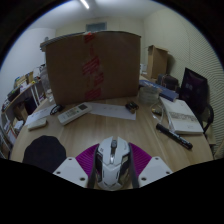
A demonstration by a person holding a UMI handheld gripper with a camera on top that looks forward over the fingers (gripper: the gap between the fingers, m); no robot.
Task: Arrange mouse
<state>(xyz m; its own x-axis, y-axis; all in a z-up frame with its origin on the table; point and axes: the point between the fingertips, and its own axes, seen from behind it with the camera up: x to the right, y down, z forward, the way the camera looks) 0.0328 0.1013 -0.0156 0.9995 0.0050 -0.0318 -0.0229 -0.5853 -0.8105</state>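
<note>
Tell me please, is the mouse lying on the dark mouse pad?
No, the mouse sits between the claw's fingers, apart from the dark mouse pad.

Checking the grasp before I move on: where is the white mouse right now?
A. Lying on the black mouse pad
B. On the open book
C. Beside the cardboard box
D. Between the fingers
D: the white mouse sits between the gripper's fingers, with the purple pads close at either side of it, well short of the cardboard box across the table.
</note>
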